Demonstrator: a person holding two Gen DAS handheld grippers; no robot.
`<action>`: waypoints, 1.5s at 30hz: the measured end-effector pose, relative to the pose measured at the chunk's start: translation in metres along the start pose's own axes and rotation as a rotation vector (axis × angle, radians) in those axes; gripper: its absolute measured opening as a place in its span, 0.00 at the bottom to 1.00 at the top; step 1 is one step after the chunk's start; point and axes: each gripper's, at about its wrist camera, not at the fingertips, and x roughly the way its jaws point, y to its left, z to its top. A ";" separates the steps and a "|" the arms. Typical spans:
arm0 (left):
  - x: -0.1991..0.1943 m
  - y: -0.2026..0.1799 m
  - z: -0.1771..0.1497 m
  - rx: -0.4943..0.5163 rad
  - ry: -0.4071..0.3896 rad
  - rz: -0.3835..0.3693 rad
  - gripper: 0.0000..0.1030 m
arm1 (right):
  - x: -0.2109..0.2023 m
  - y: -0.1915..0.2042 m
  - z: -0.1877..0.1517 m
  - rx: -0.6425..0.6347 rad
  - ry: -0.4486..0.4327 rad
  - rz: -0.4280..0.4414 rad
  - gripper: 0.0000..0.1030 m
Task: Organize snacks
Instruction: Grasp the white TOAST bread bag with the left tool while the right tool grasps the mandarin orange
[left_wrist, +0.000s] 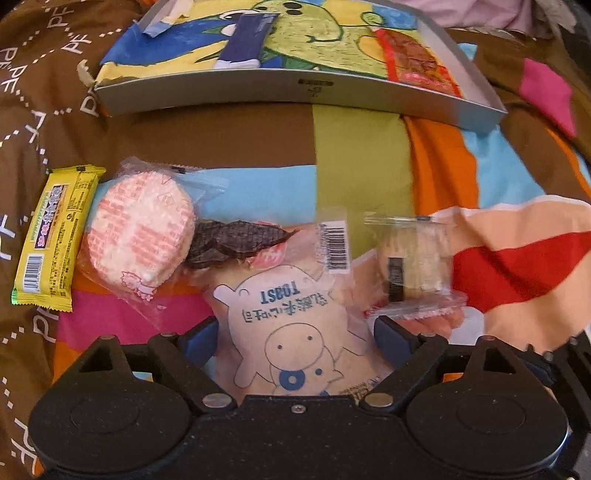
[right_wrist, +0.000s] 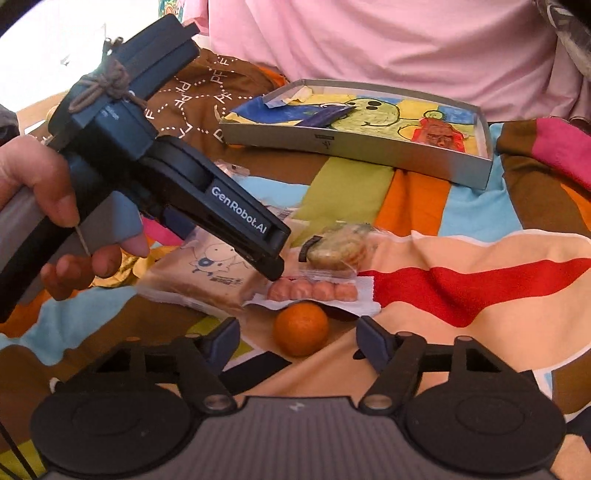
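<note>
The left gripper (left_wrist: 293, 341) is spread wide, its two blue-padded fingers (left_wrist: 199, 341) straddling the clear plastic packet of toast printed with a cartoon cow (left_wrist: 291, 325), which lies flat on the patchwork bedspread of brown, orange, blue and pink (left_wrist: 362, 147). The pads seem to stand just off the packet's edges rather than pressing them, though the wrapper's clear margin makes that hard to judge. The packet's long axis runs straight ahead along the fingers, toward the shallow grey cardboard box lined with a crayon dinosaur drawing (left_wrist: 295, 94), so closing should catch it across its narrow width. That box, already holding a dark blue stick packet (left_wrist: 245, 38) and a red-wrapped snack (left_wrist: 417, 59), sits well beyond the pile (the likely destination, as I read the task). Just beside the toast lie a round pink-printed cake in clear wrap (left_wrist: 142, 232), a yellow wrapped bar (left_wrist: 55, 236) and a clear packet of pale crackers (left_wrist: 413, 258). The right gripper (right_wrist: 295, 341) also stands open and holds nothing, hovering near a small orange fruit (right_wrist: 301, 328) and a strip of pink sausages (right_wrist: 312, 290); the left is plainly nearer the toast.
</note>
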 end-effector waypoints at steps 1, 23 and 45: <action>0.002 0.002 -0.001 -0.018 0.001 -0.003 0.87 | 0.001 0.001 0.000 -0.005 0.001 -0.009 0.69; -0.016 0.018 -0.033 -0.058 -0.051 -0.058 0.69 | 0.004 0.015 -0.006 -0.075 -0.004 -0.074 0.37; -0.034 0.004 -0.066 0.034 0.015 -0.013 0.75 | -0.009 0.034 -0.016 -0.139 0.048 -0.117 0.36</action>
